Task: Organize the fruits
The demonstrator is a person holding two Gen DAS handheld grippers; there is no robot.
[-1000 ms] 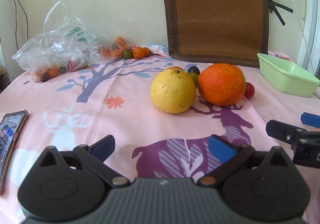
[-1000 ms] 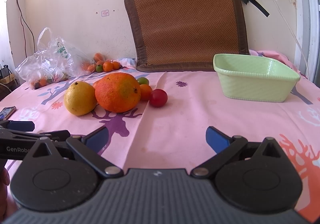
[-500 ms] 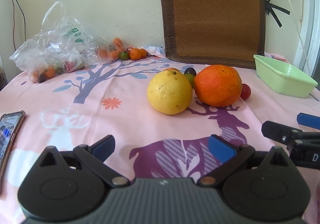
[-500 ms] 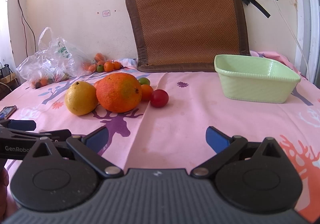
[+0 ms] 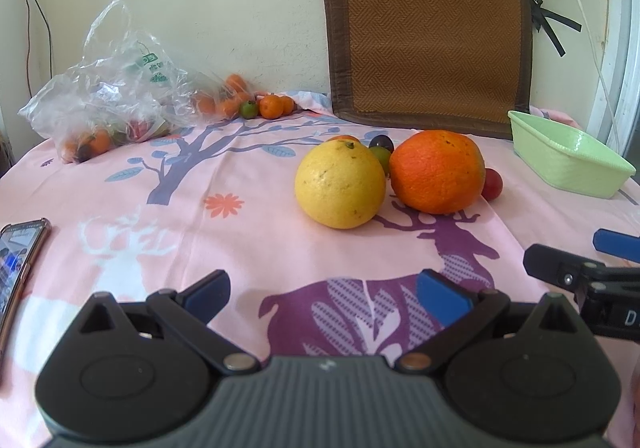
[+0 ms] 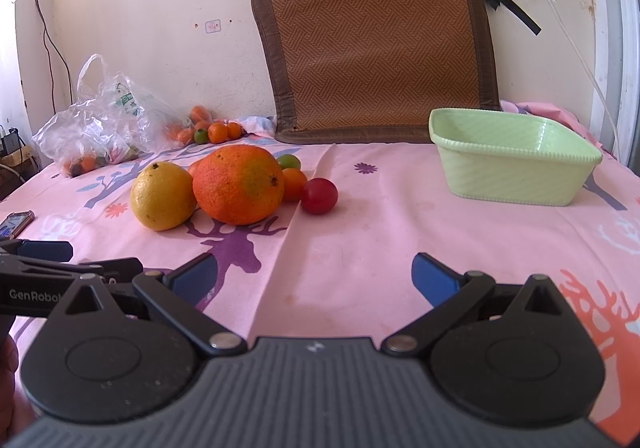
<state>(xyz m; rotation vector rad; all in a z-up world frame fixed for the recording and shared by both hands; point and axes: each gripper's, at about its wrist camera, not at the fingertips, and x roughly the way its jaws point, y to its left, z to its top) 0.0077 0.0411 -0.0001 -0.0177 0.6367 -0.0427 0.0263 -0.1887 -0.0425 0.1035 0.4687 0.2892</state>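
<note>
Here, spread over a pink bedcloth printed with trees and deer (image 6: 360, 248): fruit yet to be sorted. Well off to the right, near the wall, a pale green ribbed plastic basin (image 6: 508, 176), with nothing showing above its rim, probably meant as the destination. In the foreground, low over the cloth and side by side, the black left gripper with blue pads (image 5: 324, 288) and its twin, the right gripper (image 6: 314, 274), both spread wide and holding nothing.

Ahead of them, clustered and well apart from the basin: a large round orange with a greenish blush (image 6: 238, 184), touching or nearly touching a slightly smaller yellow citrus (image 6: 162, 196) on its left. Just beside the orange on the right, a small glossy red fruit (image 6: 319, 195); tucked behind, a little mandarin (image 6: 295, 182), a small green fruit (image 6: 289, 161) and a dark purple one (image 5: 381, 142).

Likely trouble: with the large orange seemingly almost as broad as the open jaws, risks a thin grip near the pad tips and a slip on the way to the basin. Could also nudge the yellow citrus during a grab and send either rolling over the soft, creased cloth. Harder yet with the small red fruit: smooth, round, easily squirted out sideways or bruised by a hard squeeze. Worth minding too: two grippers close together, liable to clash when reaching for the same cluster.
</note>
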